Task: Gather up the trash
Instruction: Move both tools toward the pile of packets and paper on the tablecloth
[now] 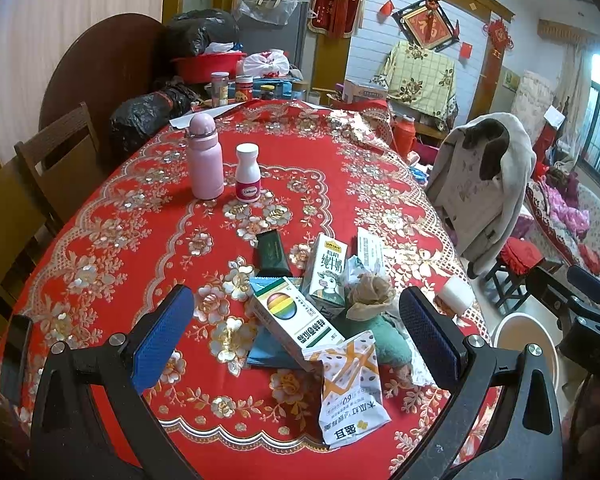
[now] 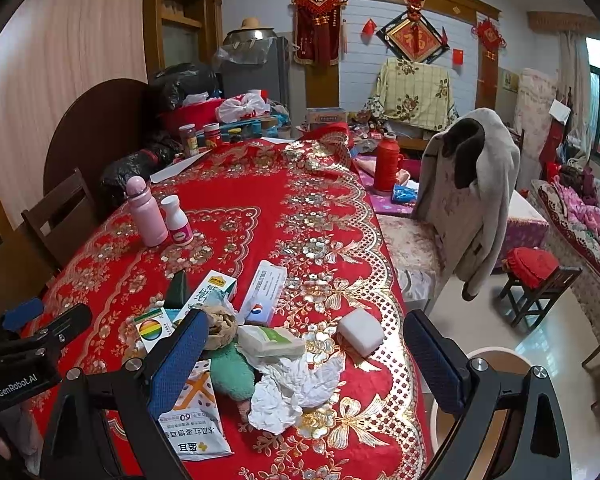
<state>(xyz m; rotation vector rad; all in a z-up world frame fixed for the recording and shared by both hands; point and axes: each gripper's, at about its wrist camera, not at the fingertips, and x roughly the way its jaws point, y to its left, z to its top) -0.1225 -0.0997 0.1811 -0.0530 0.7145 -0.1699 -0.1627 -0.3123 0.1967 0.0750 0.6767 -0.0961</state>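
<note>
White crumpled tissue (image 2: 296, 388) is lying on the red tablecloth (image 2: 260, 232) just ahead of the right gripper (image 2: 304, 364), btwn its wide-open fingers. Left gripper (image 1: 296, 336), also open w/ nothing held, is hovering over the boxes nearby, so right is looking nearer for the tissue.

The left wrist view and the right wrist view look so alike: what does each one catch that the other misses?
Only the left shows the dark green tube in full.

Only the right shows the crumpled white paper plainly, and the red thermos unobstructed.

Both show the red tablecloth, pink bottle, white pill bottle, milk carton, rainbow box, and each gripper open over the pile: left gripper, right gripper.
</note>
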